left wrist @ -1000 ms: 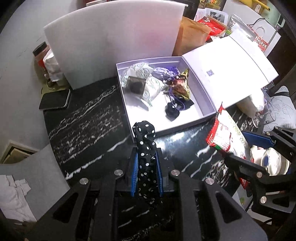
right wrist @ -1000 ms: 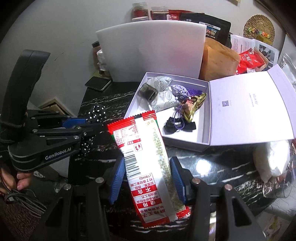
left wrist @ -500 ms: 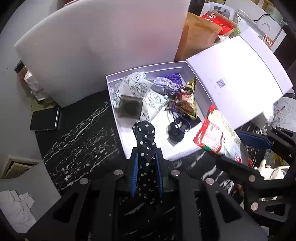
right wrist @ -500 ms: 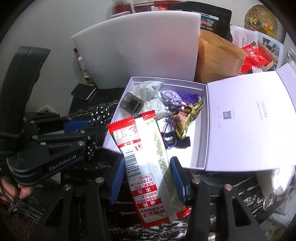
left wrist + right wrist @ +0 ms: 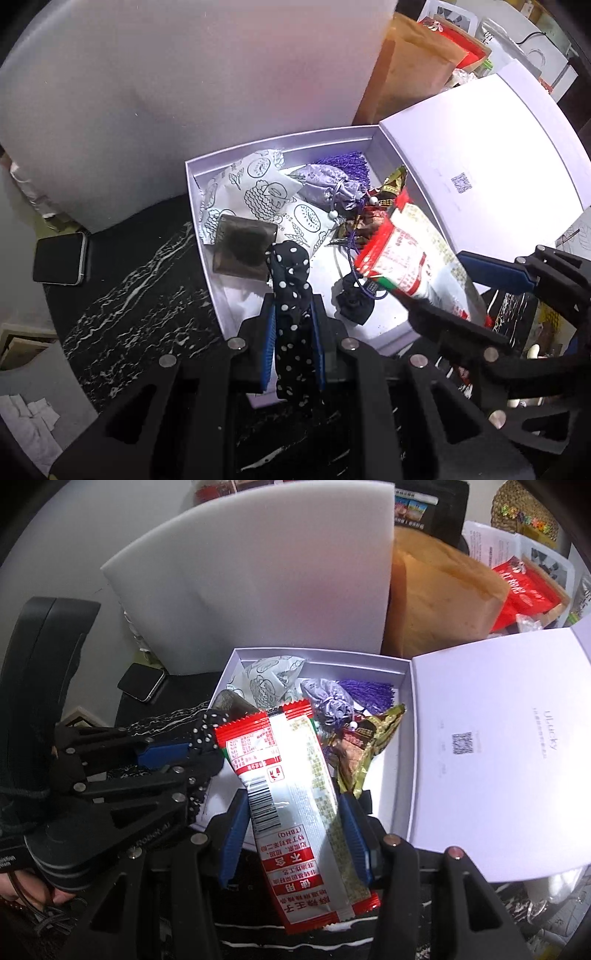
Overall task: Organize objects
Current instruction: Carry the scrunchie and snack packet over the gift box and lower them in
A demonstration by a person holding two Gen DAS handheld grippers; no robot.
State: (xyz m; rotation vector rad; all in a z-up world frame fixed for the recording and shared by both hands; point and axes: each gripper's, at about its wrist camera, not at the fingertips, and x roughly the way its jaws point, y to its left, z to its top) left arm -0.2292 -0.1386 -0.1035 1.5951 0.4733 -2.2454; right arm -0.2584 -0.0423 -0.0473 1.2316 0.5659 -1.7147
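A white box (image 5: 207,258) (image 5: 402,668) lies open on the black marble table, its lid (image 5: 480,155) (image 5: 498,746) folded out to the right. Inside lie printed white packets (image 5: 258,192), a purple pouch (image 5: 332,188) (image 5: 328,701), a gold wrapper (image 5: 369,746), a dark square packet (image 5: 243,251) and a black hair tie (image 5: 354,302). My left gripper (image 5: 293,325) (image 5: 199,746) is shut on a black polka-dot cloth (image 5: 291,280) above the box's near left part. My right gripper (image 5: 293,812) (image 5: 436,284) is shut on a red-and-white snack packet (image 5: 291,786) (image 5: 406,254) over the box's near edge.
A curved white foam sheet (image 5: 184,92) (image 5: 266,583) stands behind the box. A phone (image 5: 59,258) (image 5: 142,681) lies on the table at the left. A brown paper bag (image 5: 443,590) and red packets (image 5: 524,587) crowd the back right.
Both grippers have come forward and down, from over the bare table to above the open box, each still holding its item. The box now looks larger and nearer.
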